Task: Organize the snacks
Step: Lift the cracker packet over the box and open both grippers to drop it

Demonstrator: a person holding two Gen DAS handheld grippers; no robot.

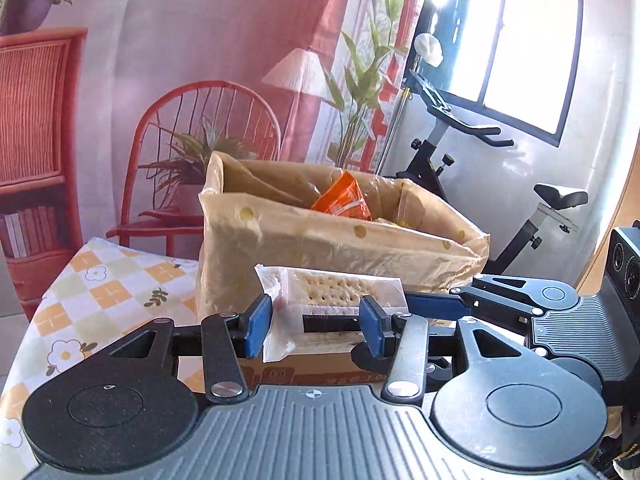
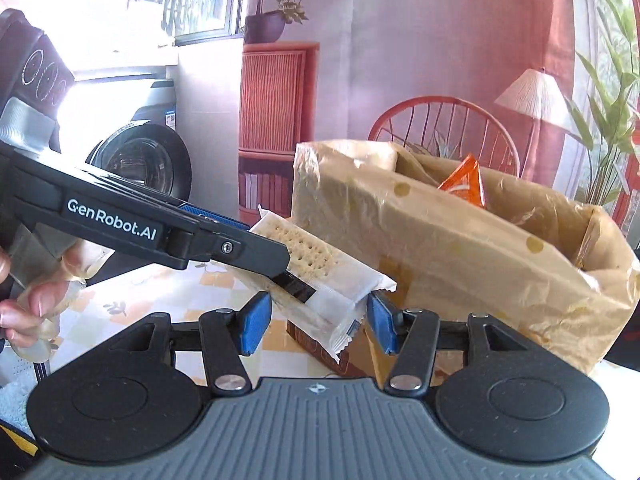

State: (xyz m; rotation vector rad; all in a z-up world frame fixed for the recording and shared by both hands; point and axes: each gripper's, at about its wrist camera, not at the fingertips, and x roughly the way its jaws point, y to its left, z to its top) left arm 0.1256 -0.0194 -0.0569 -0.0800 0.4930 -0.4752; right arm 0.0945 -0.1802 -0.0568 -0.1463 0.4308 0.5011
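A clear-wrapped cracker packet [image 1: 332,304] is held in the air in front of a cardboard box lined with a tan dotted plastic bag [image 1: 304,248]. My left gripper [image 1: 316,326] is shut on the packet's middle. In the right wrist view the left gripper's fingers [image 2: 256,252] clamp the packet [image 2: 316,276] from the left, and the packet's lower end hangs between the blue pads of my right gripper [image 2: 318,322], which stand open just beside it. An orange snack bag [image 1: 342,200] sticks up inside the box, also in the right wrist view [image 2: 464,182].
The box [image 2: 440,248] stands on a table with a checked floral cloth [image 1: 100,284]. My right gripper's body [image 1: 560,316] reaches in from the right. A printed backdrop hangs behind; an exercise bike [image 1: 500,168] and a washing machine [image 2: 148,160] stand beyond the table.
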